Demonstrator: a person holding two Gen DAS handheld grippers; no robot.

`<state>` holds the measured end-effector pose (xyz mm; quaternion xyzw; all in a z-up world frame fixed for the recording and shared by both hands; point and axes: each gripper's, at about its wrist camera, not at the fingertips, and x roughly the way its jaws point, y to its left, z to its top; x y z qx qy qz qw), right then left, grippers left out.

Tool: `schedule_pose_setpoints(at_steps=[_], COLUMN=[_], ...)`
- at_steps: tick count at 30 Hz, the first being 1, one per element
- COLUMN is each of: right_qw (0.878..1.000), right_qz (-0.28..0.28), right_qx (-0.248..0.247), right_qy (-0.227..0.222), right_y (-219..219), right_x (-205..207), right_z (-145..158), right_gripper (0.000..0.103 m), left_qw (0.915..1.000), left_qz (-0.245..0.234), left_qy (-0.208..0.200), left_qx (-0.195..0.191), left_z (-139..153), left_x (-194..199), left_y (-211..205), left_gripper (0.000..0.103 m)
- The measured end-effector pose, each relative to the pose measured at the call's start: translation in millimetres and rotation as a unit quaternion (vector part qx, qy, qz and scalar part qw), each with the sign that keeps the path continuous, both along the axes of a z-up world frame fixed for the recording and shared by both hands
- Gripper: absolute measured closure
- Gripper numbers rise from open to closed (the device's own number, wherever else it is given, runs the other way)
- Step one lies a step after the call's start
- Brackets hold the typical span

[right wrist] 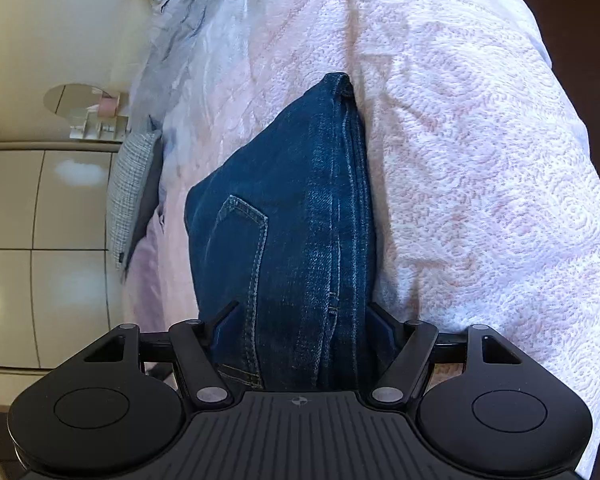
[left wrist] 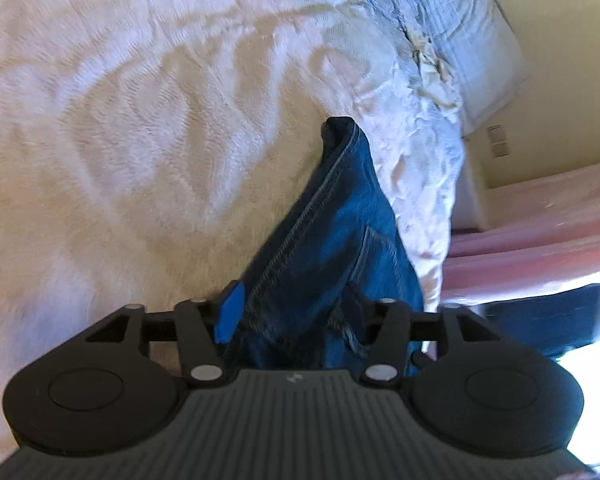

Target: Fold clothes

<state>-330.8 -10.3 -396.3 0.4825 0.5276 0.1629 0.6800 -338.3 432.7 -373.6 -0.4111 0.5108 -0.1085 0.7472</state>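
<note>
Folded dark blue jeans (left wrist: 340,220) lie on a fluffy pink-white blanket (left wrist: 140,120), a back pocket facing up. My left gripper (left wrist: 294,308) stands wide, straddling the near end of the jeans. Its blue left pad (left wrist: 230,312) is bare beside the fabric, so it reads as open. In the right wrist view the same jeans (right wrist: 292,200) stretch away from my right gripper (right wrist: 302,320). Its fingers (right wrist: 224,328) stand wide on either side of the bundle without squeezing it. The near end of the jeans is hidden under both gripper bodies.
Grey striped pillows (left wrist: 452,20) sit at the head of the bed, and a checked grey cushion (right wrist: 132,192) leans at its side. Pale wardrobe doors (right wrist: 40,220) and a pink curtain (left wrist: 540,220) stand beyond. The blanket (right wrist: 460,160) drops off at the right edge.
</note>
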Motion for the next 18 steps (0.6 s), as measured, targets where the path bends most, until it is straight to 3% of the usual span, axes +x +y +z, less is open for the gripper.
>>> schedule_pose_setpoints(at_steps=[4,10,13,15,16,18], right_qw=[1.0,1.0,1.0,1.0,1.0,0.999], right_qz=[-0.004,-0.007,-0.007,0.0,0.007,0.024], right_qx=[0.007,0.016,0.011,0.0,-0.009,-0.032], right_qy=[0.007,0.002,0.003,0.0,-0.003,-0.012], right_y=[0,2,6,12,15,21], right_x=[0,-1,0,2,4,4], right_z=[1,-1,-4,-3,0,13], right_gripper=[0.033,0.033,0.033,0.033,0.033,0.042], left_qw=[0.9973,0.9907,0.989,0.9877,0.9882,0.988], left_qz=[-0.02,-0.066,-0.104,-0.114,-0.119,-0.126], left_qy=[0.004,0.003,-0.005,-0.012,-0.015,-0.029], left_qx=[-0.07,-0.119,-0.105,-0.106,-0.095,-0.085], left_z=[-28,-54,-56,-55,-53,-43], left_x=[18,36,47,50,49,43], left_y=[11,-1,-21,-30,-34,-35], left_gripper=[0.042,0.041,0.04,0.046,0.055,0.063])
